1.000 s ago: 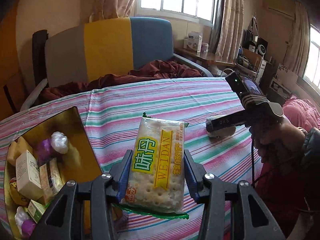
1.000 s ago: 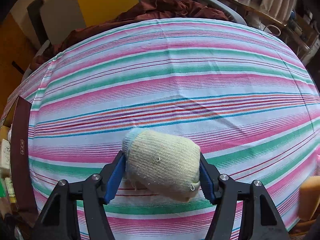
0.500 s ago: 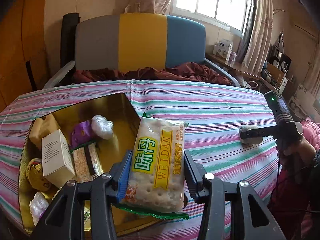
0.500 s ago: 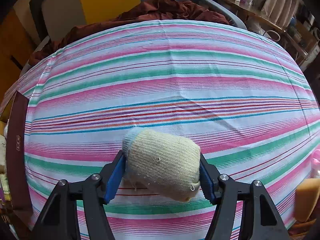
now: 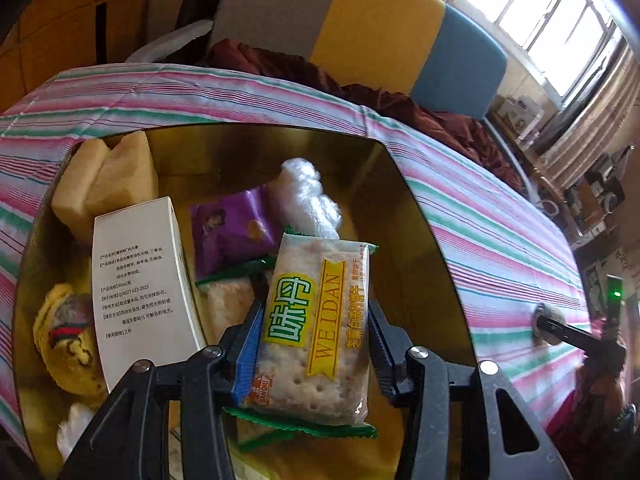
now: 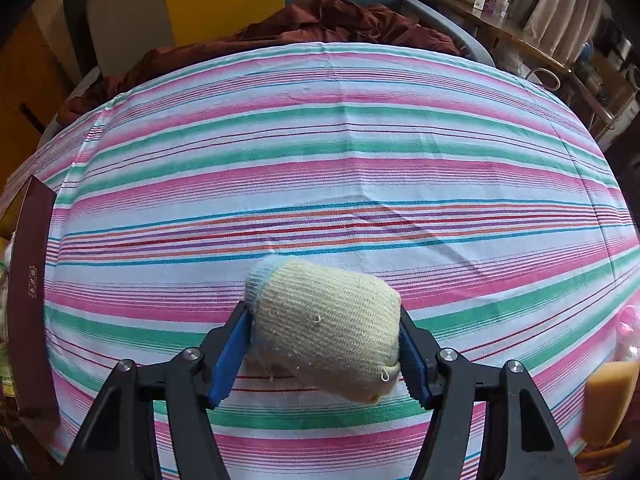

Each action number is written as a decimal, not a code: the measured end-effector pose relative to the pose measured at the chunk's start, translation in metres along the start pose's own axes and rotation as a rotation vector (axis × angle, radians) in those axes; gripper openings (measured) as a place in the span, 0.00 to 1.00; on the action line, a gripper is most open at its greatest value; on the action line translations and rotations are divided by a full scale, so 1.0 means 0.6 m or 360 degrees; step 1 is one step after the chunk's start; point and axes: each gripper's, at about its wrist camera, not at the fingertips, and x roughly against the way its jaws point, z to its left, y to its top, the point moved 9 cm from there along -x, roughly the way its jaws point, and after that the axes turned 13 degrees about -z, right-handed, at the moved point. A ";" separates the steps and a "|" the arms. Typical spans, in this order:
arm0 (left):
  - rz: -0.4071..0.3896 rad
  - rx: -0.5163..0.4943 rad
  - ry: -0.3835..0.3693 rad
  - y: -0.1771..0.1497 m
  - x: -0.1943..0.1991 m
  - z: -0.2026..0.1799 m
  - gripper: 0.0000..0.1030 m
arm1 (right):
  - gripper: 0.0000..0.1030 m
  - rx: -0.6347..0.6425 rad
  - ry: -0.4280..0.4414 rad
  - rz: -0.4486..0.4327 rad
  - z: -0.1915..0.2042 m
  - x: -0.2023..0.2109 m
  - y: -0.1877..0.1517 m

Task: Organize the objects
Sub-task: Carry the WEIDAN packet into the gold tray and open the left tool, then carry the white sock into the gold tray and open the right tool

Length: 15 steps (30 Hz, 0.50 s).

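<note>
The left hand-held gripper [image 5: 314, 342] is clamped on the cracker packet [image 5: 316, 328] above the gold box [image 5: 424, 240]; the right hand-held gripper [image 6: 326, 340] squeezes a rolled sock [image 6: 326, 324] over the striped worktop [image 6: 320, 160]

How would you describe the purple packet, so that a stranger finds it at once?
Look into the gold box on the striped cloth. Near its middle, between the white carton and a crumpled clear bag, lies the purple packet. It is the only purple thing there.
</note>
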 end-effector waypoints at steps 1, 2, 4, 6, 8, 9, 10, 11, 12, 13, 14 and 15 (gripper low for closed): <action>0.0003 -0.0027 0.0009 0.003 -0.006 -0.003 0.47 | 0.66 -0.0001 0.0002 0.0001 0.000 -0.001 0.001; 0.0009 -0.0032 0.0013 0.006 -0.008 -0.005 0.47 | 0.66 -0.0002 0.0003 0.0001 -0.003 0.001 0.000; 0.0026 -0.0009 0.0015 0.011 -0.013 -0.004 0.47 | 0.66 -0.0004 0.0008 0.0002 -0.013 0.006 0.002; 0.0028 0.0000 0.0018 0.011 -0.008 -0.003 0.48 | 0.66 -0.0008 0.0011 0.0003 -0.017 -0.002 0.008; 0.0002 -0.0009 0.0019 0.011 0.004 -0.004 0.51 | 0.66 -0.0006 0.0010 0.0002 -0.018 -0.003 0.008; -0.0016 -0.0019 0.0012 0.011 0.013 -0.005 0.53 | 0.66 -0.0003 0.0008 0.0002 -0.017 -0.004 0.008; -0.0035 -0.0024 -0.0003 0.010 0.022 -0.006 0.58 | 0.65 0.0000 0.0006 0.0001 -0.017 -0.004 0.008; -0.0051 -0.0023 -0.0015 0.010 0.030 -0.007 0.59 | 0.65 0.0002 0.0003 0.0000 -0.017 -0.002 0.008; -0.0074 -0.0018 -0.0018 0.011 0.040 -0.006 0.59 | 0.65 0.0004 0.0000 -0.0001 -0.017 -0.001 0.007; -0.0099 -0.0016 -0.0008 0.012 0.050 -0.003 0.59 | 0.65 0.0007 -0.0005 -0.0006 -0.017 0.002 0.006; -0.0128 -0.0025 0.0012 0.012 0.063 0.001 0.59 | 0.65 0.0013 -0.0011 -0.0011 -0.017 0.005 0.006; -0.0146 -0.0038 0.0031 0.014 0.071 0.002 0.59 | 0.65 0.0024 -0.0020 -0.0018 -0.016 0.007 0.006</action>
